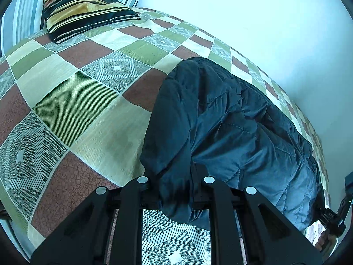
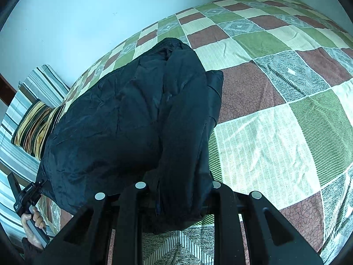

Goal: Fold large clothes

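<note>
Holding one edge of the dark padded jacket (image 1: 231, 128) between your two grippers, you have it strung across the bed (image 1: 72, 101), so start at the left. Your left gripper (image 1: 176, 190) has its jaws clamped on a bunched corner of the jacket, the cloth pinched right at the tips and the rest of the garment running away to the right and forward over the checked bedspread. From there its long axis goes sideways, from one gripper to the other, and the bulk lies ahead of both, sagging onto the bed toward the wall (image 1: 253, 22). Your right gripper (image 2: 178, 196) has its jaws clamped on the opposite corner, with a sleeve or side panel hanging straight out in front of the tips and the main body spreading off to the left. Neither hand is nearer; each has its own end, so the fold, as I judge it, depends on carrying both corners forward together over the part already lying down. Counting up: one jacket, two grippers, one striped cushion (image 1: 83, 6) by the head of the bed, one bed, and one of your hands (image 2: 33, 225) showing at each view's edge.
</note>
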{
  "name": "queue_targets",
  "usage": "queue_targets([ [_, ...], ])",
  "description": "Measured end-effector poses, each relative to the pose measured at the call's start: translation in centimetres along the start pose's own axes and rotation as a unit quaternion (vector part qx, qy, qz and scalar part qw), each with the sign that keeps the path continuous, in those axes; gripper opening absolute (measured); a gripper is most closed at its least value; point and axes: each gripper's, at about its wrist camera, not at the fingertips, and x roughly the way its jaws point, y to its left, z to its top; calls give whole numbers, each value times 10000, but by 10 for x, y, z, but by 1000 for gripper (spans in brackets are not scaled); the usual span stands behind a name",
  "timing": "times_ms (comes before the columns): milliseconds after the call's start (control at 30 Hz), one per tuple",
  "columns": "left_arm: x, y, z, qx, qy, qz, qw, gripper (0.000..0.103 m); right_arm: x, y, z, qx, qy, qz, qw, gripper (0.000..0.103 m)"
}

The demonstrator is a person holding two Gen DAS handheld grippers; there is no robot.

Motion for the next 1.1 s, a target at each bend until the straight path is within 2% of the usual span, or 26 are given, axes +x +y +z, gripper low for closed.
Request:
queue_targets([
  [200, 0, 1, -1, 55, 38, -11, 10000, 17, 0, 0, 0, -15, -22, -72, 10000, 26],
  [400, -7, 5, -2, 108, 42, 67, 9999, 31, -7, 2, 0, -72, -71, -255, 9996, 38],
  [500, -12, 8, -3, 112, 40, 69, 9999, 42, -14, 2, 0, -83, -105, -344, 9993, 42],
  [567, -16, 13, -3, 72, 55, 69, 9999, 55, -21, 1, 1, -83, -161, -422, 9989, 44],
  [733, -25, 24, -2, 7, 79, 51, 10000, 63, -51, 3, 8, -174, -654, -849, 9941, 47],
  [800, -27, 25, 0, 49, 74, 95, 9999, 65, -57, 8, 10, -222, -740, -810, 9937, 47],
  [933, -30, 26, 12, 137, 91, 118, 9998, 67, -48, 31, 11, -475, -630, -644, 9948, 47],
  [1100, -22, 23, 34, 324, 311, -171, 9988, 71, -26, 76, 9, -923, -425, -383, 9941, 47],
])
